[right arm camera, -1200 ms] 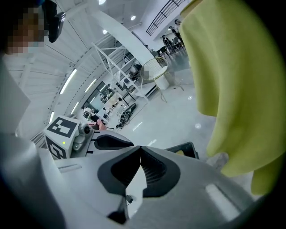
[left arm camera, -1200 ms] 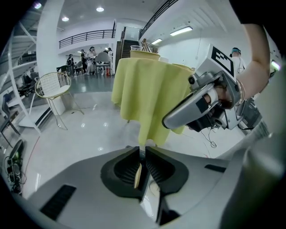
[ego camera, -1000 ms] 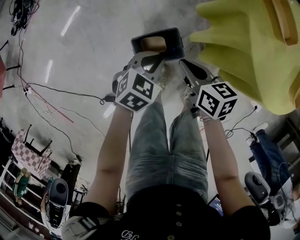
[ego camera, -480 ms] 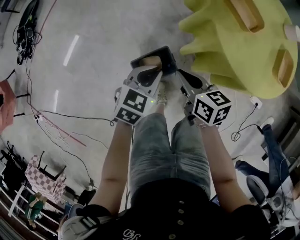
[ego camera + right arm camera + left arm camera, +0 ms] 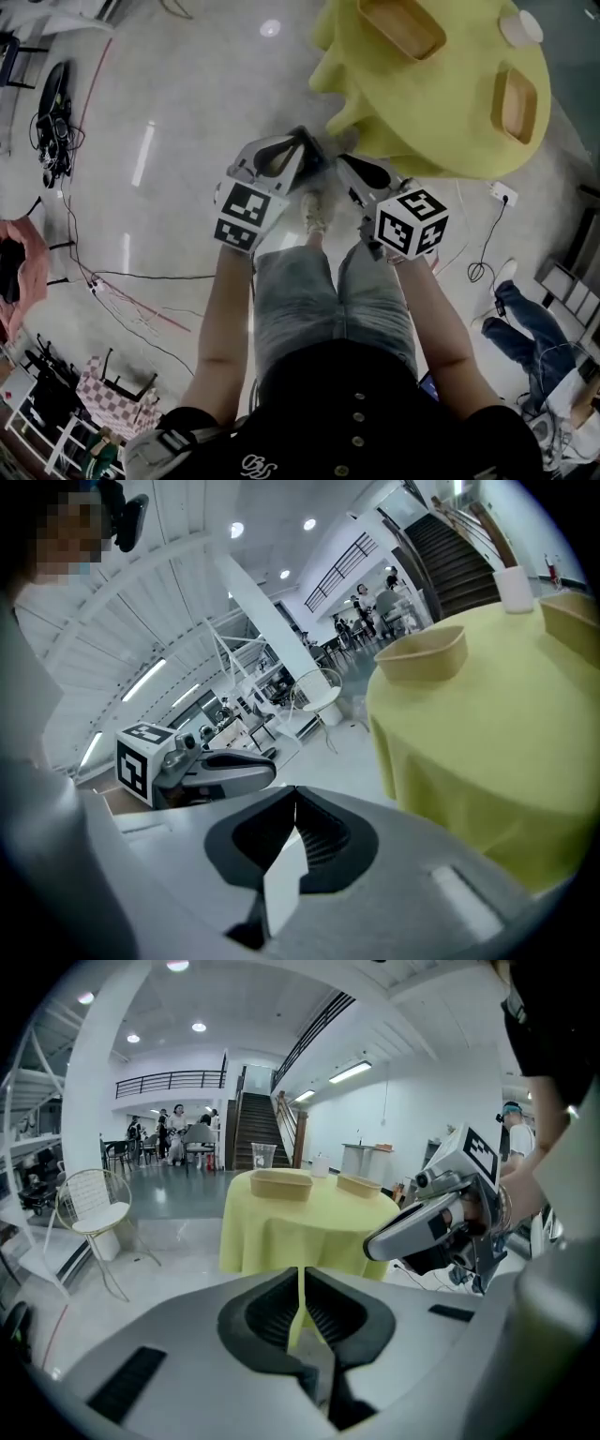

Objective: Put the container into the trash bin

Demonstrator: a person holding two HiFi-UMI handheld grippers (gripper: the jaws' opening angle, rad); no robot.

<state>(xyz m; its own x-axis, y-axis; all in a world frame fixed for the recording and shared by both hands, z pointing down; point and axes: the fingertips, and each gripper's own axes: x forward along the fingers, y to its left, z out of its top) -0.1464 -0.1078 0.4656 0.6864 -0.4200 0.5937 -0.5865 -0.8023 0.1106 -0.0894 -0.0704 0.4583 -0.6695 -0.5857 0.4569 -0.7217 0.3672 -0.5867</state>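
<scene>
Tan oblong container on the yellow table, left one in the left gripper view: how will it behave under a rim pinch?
Probably light: the tan oblong open-top container looks thin-walled and empty. Its rim likely flexes when pinched, since it looks like moulded paper. Unlikely to tip, being low and wide; a push may slide it on the yellow tablecloth.

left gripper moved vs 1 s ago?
Yes. The left gripper has come up and toward the yellow table: its tip now nearly meets the table's edge, where a clear gap lay before.
</scene>
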